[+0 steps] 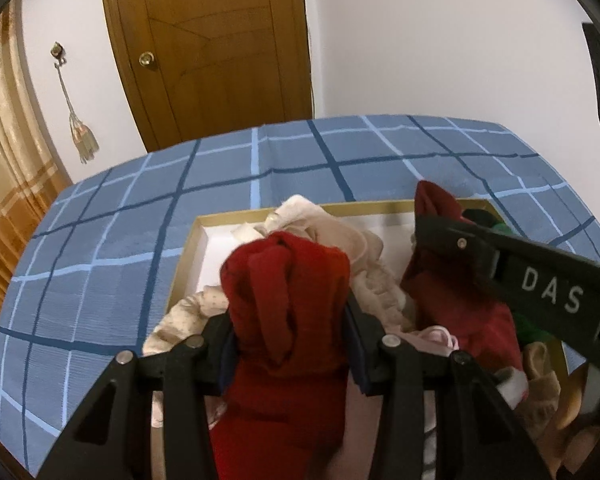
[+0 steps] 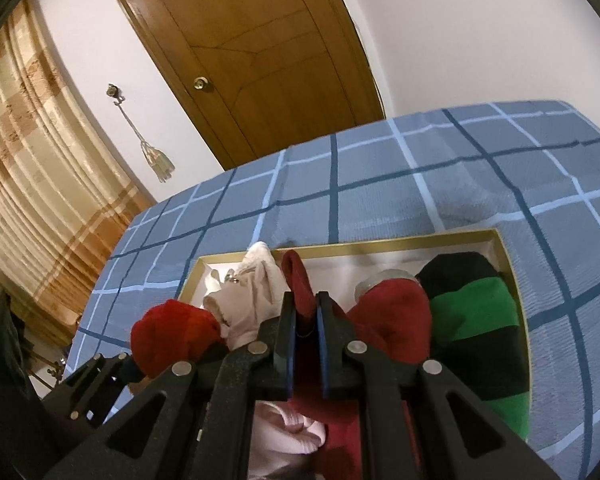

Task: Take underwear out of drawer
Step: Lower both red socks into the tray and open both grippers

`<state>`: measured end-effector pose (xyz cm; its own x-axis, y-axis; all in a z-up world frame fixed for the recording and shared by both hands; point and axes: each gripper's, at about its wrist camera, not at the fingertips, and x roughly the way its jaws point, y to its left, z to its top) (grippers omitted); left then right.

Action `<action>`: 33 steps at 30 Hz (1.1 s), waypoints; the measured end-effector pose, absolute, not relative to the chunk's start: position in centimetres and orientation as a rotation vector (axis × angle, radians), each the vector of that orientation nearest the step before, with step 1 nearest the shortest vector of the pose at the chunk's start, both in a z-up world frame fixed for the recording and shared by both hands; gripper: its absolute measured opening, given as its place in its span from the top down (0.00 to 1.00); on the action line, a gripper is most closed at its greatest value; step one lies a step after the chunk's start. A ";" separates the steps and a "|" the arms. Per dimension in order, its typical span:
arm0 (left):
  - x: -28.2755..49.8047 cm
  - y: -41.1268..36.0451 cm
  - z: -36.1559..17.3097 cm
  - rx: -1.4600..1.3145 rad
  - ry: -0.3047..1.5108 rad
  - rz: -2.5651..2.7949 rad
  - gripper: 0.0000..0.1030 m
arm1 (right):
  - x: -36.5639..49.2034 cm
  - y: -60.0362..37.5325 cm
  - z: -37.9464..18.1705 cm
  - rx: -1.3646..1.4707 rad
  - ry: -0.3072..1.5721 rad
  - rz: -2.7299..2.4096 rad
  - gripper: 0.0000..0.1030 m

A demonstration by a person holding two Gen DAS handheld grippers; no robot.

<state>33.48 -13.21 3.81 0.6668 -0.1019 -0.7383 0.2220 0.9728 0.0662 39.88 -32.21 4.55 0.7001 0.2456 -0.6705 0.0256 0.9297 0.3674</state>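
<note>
The left tool point(image 1: 288, 320) pinches a thick bunch of red underwear point(image 1: 284, 300) between its two black fingers; the cloth fills the gap and stands up past the fingertips, with more of it hanging down under the tool. The right tool point(image 2: 307, 312) has its blue-padded fingers pressed nearly together on a thin fold of a second red garment point(image 2: 298, 280), whose tip pokes up above the fingertips while the rest trails down between the fingers and out to the right as a rounded red mound.

Both tools point down at a slant into the drawer point(image 2: 380, 242), a shallow white-lined tray with a gold-coloured rim that lies on the bed point(image 1: 100, 240), on a blue checked cover. In the left wrist view the right tool comes in from the right edge, its black side marked "DAS", and sits just beside the left one over the drawer. In the right wrist view the left tool and its red bundle show at the lower left.

Inside the drawer, cream and white garments point(image 1: 328, 224) are heaped toward the far left corner, touching the red bundle. A pale pink piece point(image 2: 284, 432) lies beneath the right tool. A green and black striped garment point(image 2: 472, 320) fills the right end, touching the red mound. Part of the white floor is bare along the far wall.

Beyond the bed are a brown wooden door point(image 1: 220, 40), a white wall and a striped curtain point(image 2: 40, 160).
</note>
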 end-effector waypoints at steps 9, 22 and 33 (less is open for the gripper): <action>34.7 -13.7 3.0 0.161 0.878 -0.192 0.58 | 41.6 -31.9 3.1 0.369 0.837 0.108 0.90; 36.5 -13.8 2.1 0.132 0.972 -0.192 0.52 | 43.5 -31.7 1.2 0.377 0.903 0.116 0.90; 37.5 -12.8 1.4 0.072 0.975 -0.170 0.23 | 43.5 -31.5 0.8 0.342 0.873 0.093 0.89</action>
<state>37.46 -12.83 1.38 0.5489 -0.1106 -0.8286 0.1754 0.9844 -0.0153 43.48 -31.47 0.79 0.6422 0.2188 -0.7346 0.0587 0.9415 0.3318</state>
